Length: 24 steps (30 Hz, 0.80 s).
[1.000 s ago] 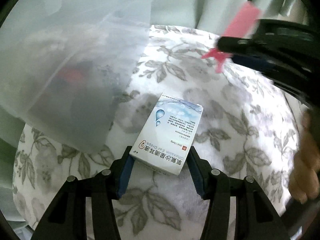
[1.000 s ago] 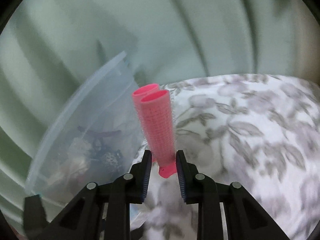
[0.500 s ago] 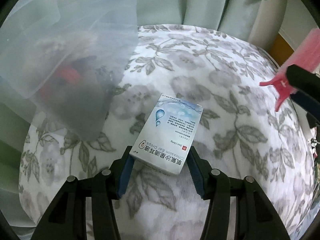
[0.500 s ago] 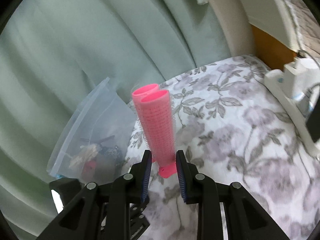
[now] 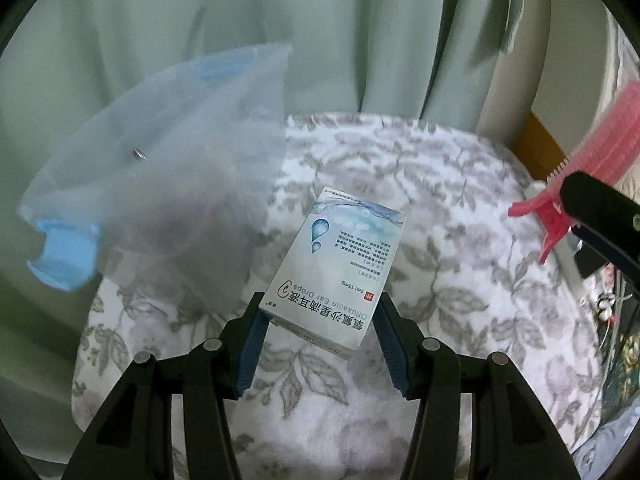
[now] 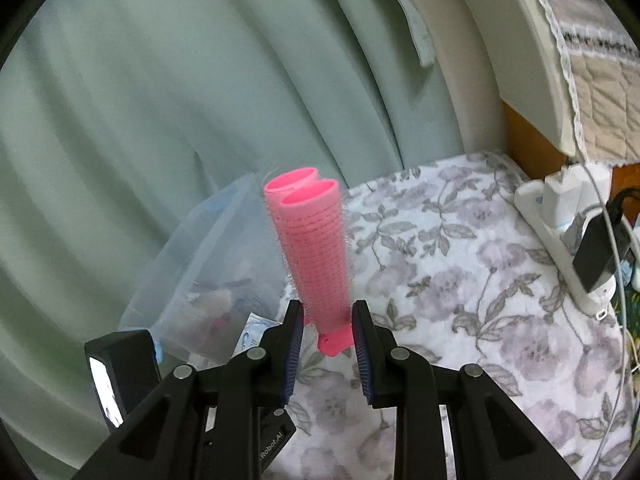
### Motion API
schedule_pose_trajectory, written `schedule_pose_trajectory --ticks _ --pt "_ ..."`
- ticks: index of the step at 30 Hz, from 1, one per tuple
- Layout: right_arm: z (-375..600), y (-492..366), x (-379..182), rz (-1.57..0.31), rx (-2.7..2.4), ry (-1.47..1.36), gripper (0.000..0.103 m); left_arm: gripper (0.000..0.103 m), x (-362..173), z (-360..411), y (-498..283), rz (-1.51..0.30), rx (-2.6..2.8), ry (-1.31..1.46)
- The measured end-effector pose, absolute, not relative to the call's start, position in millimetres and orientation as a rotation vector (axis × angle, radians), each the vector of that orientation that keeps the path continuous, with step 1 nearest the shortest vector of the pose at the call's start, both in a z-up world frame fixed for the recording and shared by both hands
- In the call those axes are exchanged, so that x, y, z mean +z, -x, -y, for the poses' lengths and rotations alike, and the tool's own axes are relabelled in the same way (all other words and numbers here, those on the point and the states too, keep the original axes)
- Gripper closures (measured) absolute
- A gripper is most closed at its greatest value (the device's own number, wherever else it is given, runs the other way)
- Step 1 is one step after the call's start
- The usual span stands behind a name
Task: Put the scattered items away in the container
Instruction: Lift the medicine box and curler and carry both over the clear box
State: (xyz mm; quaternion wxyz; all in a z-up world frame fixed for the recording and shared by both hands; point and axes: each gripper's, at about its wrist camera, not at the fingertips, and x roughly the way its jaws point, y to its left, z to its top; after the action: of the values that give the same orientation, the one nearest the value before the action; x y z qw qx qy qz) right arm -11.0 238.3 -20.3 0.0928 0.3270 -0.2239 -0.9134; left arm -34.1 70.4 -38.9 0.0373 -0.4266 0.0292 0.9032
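My left gripper is shut on a white and blue ear drops box, held above the flowered cloth. A clear zip bag with a blue seal, holding several small items, stands at the left of that box. My right gripper is shut on a pink hair roller clip that stands upright between its pads. In the left wrist view the pink hair roller clip and the right gripper's finger show at the right edge. The zip bag lies left of the roller, beyond the left gripper's body.
Pale green curtains hang behind the cloth-covered surface. A white power strip with a black plug and cables lies at the right edge of the flowered cloth. A wooden piece of furniture stands behind it.
Both grippers have risen and pulled back from the bag, so more of the cloth and the whole bag show. The right gripper moved right with the roller. Both grips are unchanged.
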Motion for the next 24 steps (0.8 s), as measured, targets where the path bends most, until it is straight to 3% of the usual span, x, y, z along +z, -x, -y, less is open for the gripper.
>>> schedule_pose_trajectory --ticks 13,24 --pt "-231.9 2.5 68.4 0.745 -2.711 -0.679 0.076 0.048 67.6 -21.8 36.9 0.216 2.898 1.071" --pt "-190.0 -2.7 134.4 0.696 -2.711 -0.444 0.076 0.048 142.1 24.1 21.6 0.383 2.988 0.785"
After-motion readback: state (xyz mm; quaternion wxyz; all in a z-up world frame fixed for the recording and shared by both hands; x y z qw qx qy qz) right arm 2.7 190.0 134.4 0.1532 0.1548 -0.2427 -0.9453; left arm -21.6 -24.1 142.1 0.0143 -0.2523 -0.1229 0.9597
